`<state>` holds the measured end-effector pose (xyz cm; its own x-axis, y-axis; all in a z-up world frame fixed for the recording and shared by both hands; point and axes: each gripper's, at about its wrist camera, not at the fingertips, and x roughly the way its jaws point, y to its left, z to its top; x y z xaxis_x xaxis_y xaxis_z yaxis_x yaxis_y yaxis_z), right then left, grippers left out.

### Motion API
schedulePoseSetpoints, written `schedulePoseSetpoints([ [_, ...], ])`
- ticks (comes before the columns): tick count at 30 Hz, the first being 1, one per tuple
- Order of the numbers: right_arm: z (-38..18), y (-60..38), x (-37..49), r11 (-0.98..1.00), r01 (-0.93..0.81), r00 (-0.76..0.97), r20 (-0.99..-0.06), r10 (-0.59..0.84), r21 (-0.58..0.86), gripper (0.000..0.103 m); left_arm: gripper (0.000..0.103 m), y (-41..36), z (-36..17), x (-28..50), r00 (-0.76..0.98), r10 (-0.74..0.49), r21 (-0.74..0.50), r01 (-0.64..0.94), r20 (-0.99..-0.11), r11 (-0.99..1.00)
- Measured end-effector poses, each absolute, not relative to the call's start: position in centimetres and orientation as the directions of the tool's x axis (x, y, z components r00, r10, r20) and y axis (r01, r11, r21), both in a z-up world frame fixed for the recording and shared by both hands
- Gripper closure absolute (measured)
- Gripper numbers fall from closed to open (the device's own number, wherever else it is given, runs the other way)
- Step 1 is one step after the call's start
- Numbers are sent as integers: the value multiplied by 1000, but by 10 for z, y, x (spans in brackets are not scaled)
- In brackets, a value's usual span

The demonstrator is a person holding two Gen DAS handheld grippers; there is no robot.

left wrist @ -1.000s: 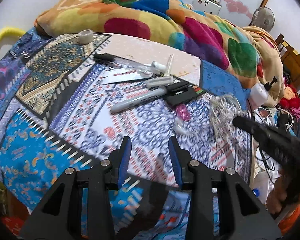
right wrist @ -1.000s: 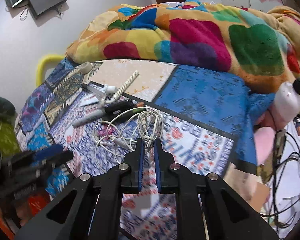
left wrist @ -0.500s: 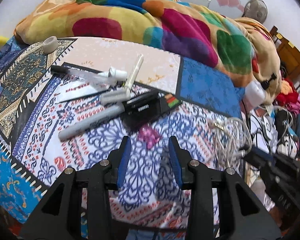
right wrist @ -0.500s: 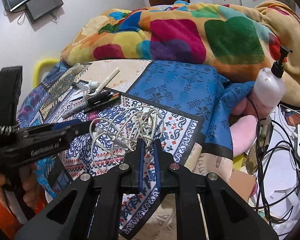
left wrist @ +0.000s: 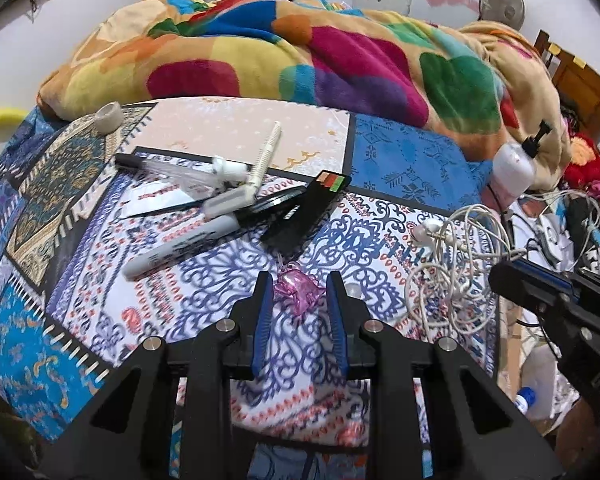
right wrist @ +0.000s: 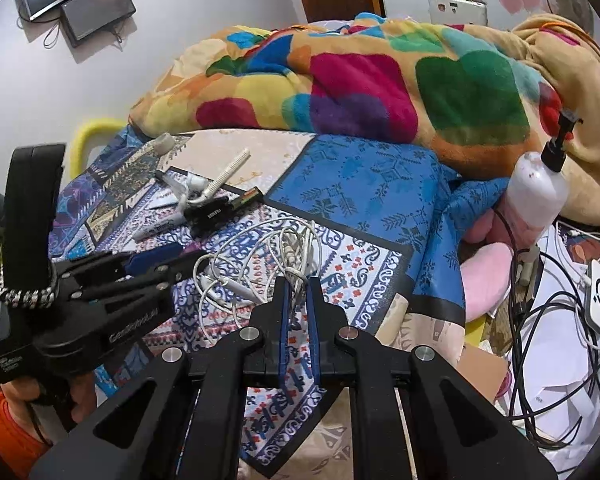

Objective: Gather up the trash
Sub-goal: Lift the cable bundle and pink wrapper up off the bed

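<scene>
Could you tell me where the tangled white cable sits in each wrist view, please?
Left wrist view: the white cable lies right of centre, on the patterned cloth.
Right wrist view: the cable lies at centre, its far end reaching the right hand-held gripper.
Shared landmark: the black box.

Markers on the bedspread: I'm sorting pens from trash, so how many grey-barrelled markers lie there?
2. A long grey marker lies left of the black box; a shorter one lies just behind it. More may hide under the pile.

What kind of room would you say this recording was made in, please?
Most likely a bedroom: a rumpled colourful fleece blanket lies on a bed with a patterned sheet, and a standing fan is behind.
</scene>
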<state>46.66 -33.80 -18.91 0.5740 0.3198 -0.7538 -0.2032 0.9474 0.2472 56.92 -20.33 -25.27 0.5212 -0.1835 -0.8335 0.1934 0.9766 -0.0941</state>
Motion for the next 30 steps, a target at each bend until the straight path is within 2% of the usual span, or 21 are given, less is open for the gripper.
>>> schedulePoseSetpoints([
  [19, -123, -295, 443, 946, -269, 630, -710, 314, 179, 96, 77, -133, -171, 501, 627, -214, -147, 158, -749, 976],
  [22, -127, -292, 443, 942, -276, 611, -722, 324, 189, 96, 77, -117, -166, 488, 634, -205, -148, 143, -746, 979],
  [30, -186, -278, 457, 951, -262, 472, -838, 276, 166, 95, 77, -84, -183, 472, 610, -184, -164, 89, -771, 982],
])
